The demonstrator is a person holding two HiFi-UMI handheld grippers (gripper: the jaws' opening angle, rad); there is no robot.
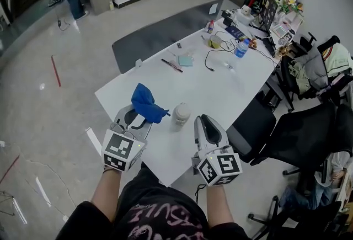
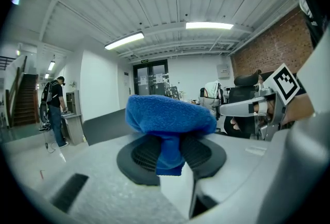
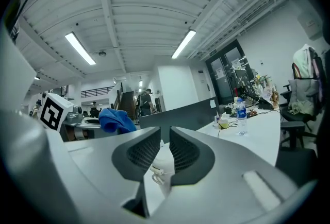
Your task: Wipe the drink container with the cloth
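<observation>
I hold my left gripper [image 1: 134,117] just left of the drink container [image 1: 181,115], its fingers [image 2: 147,153] clamped on the blue cloth [image 2: 170,115]. The cloth bunches up above the pads, and a short fold hangs down between them. The container is a pale cup standing upright on the white counter [image 1: 215,84], near the counter's near end, and the cloth is beside it without touching it. My right gripper [image 1: 208,123] hangs just right of the container, pointing roughly level. Its fingers [image 3: 144,153] are drawn close, with only a narrow slit between the pads. Well beyond the container, at the far end of the counter, stands a water bottle [image 1: 241,47] among cables and clutter.
</observation>
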